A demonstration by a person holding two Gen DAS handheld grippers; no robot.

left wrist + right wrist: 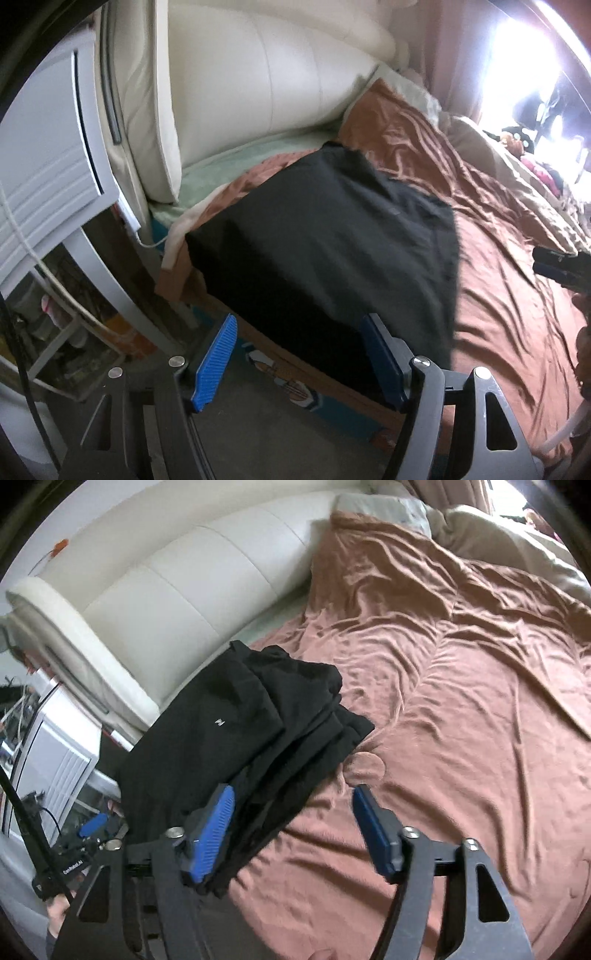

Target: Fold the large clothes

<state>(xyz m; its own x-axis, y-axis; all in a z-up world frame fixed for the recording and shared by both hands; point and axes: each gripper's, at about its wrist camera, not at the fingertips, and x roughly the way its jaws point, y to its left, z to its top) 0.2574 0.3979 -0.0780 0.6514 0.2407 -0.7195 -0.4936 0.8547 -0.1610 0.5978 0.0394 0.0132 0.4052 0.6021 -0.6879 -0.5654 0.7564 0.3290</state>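
Note:
A black garment (236, 738) lies on the brown bedspread (461, 701) near the bed's left edge, its right part bunched into folds. It also shows in the left wrist view (332, 236), draped over the bed edge. My left gripper (299, 354) is open and empty, just short of the garment's near edge. My right gripper (291, 830) is open and empty, above the garment's lower right edge and the bedspread. The right gripper shows at the right edge of the left wrist view (561, 266).
A cream padded headboard (166, 583) runs along the far left. A white bedside cabinet (48, 177) with cables stands left of the bed. Pillows and a beige blanket (517, 542) lie at the far right, under a bright window (524, 55).

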